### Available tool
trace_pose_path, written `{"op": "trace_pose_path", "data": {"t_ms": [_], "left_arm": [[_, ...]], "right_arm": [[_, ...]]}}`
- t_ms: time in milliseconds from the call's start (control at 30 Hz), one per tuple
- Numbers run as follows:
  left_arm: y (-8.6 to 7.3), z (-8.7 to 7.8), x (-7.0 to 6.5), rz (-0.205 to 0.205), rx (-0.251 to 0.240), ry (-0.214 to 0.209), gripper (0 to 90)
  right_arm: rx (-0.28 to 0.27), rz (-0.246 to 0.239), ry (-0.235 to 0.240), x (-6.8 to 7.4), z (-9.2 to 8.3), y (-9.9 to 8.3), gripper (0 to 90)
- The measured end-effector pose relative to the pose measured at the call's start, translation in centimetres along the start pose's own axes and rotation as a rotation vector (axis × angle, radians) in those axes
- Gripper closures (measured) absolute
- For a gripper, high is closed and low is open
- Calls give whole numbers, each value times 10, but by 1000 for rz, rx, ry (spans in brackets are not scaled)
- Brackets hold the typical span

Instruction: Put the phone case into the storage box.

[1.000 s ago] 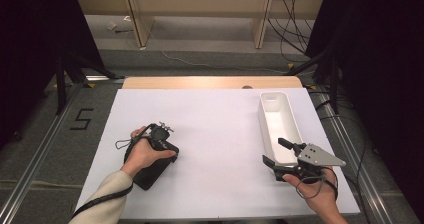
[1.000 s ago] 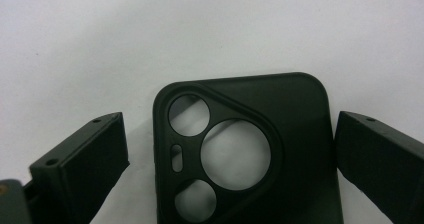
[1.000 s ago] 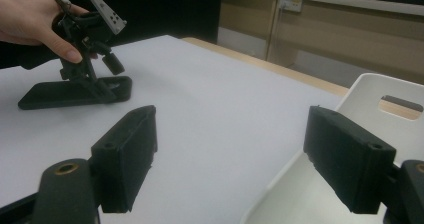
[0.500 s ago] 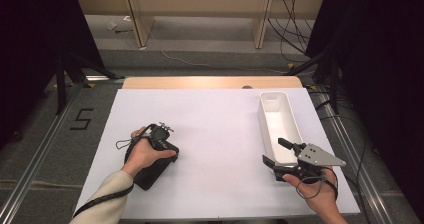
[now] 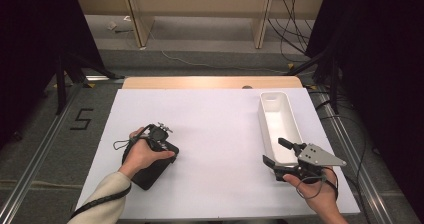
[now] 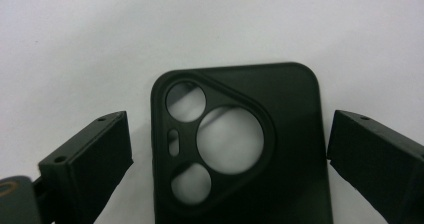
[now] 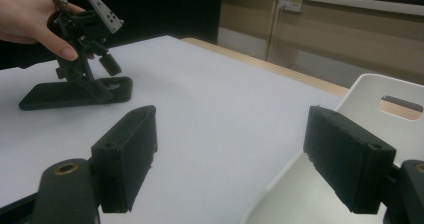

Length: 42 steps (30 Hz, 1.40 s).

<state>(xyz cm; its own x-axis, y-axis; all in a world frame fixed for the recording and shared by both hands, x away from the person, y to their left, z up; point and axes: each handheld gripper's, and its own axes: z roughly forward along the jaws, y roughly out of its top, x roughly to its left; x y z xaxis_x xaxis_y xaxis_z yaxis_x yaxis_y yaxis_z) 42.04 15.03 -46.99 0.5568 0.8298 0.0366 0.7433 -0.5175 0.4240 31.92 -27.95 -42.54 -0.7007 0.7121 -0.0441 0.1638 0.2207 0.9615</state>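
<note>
A black phone case [image 5: 152, 170] lies flat on the white desk [image 5: 220, 134], well to the left of the white bin [image 5: 278, 126] that stands along the desk's right side. The left hand-held gripper [image 5: 159, 134] points down over the case's far end, the end with the camera cut-outs, and the left hand [image 5: 142, 154] wraps around its body. In the left gripper view the case [image 6: 240, 144] sits between the two black jaws with white desk showing on each side of it (a slimmer strip on the right than on the left), so the jaws stand spread around the case and the pads do not press on it. The round lens openings show the desk through them. The right hand-held gripper [image 5: 277, 153] rests at the near end of the bin, held by the right hand [image 5: 315, 191], with its grey plate on top and its jaws pointing toward the bin's near left corner. In the right gripper view its jaws are spread wide with nothing between them; the bin's rim [image 7: 370, 91] rises behind the right jaw, and farther off, left of the bin, the case [image 7: 75, 91] lies on the desk [image 7: 215, 109] under the other hand-held gripper [image 7: 87, 76]. A wooden strip [image 5: 210, 82] edges the desk beyond the bin's far end.
</note>
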Motion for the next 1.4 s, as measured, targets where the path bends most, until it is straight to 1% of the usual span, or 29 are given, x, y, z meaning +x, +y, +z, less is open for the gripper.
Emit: {"op": "trace_pose_path", "data": {"t_ms": [167,333,400,467,833,1033,1067,1133,1200,1233,1300,1400], "left_arm": [[-12,-11,-1,-1,8,-8,36],[-28,-20,-3,7,5,-20,36],[-31,-22,-5,7,3,-22,36],[-33,-23,-6,17,10,-26,36],[-32,-18,-6,29,38,-21,40],[-30,-12,-4,46,72,-14,55],[-29,-11,-4,37,66,-12,62],[-28,-10,-3,35,70,-6,77],[-27,-9,-3,45,81,-7,76],[-26,-9,-4,42,81,-6,77],[-25,-9,-3,55,95,-6,79],[-24,-9,-4,55,103,-5,80]], "right_arm": [[-1,1,-2,0,0,0,225],[-3,3,-3,0,-1,0,225],[-2,2,-3,0,-1,0,225],[-2,1,-2,0,0,0,225],[-2,2,-3,0,0,0,225],[-2,0,-3,0,0,1,225],[-1,0,-2,0,0,1,225],[0,-1,-1,0,0,0,225],[1,0,0,0,0,0,225],[1,1,-1,0,0,0,225],[1,1,-2,0,0,0,225],[1,0,-1,0,0,0,225]]}}
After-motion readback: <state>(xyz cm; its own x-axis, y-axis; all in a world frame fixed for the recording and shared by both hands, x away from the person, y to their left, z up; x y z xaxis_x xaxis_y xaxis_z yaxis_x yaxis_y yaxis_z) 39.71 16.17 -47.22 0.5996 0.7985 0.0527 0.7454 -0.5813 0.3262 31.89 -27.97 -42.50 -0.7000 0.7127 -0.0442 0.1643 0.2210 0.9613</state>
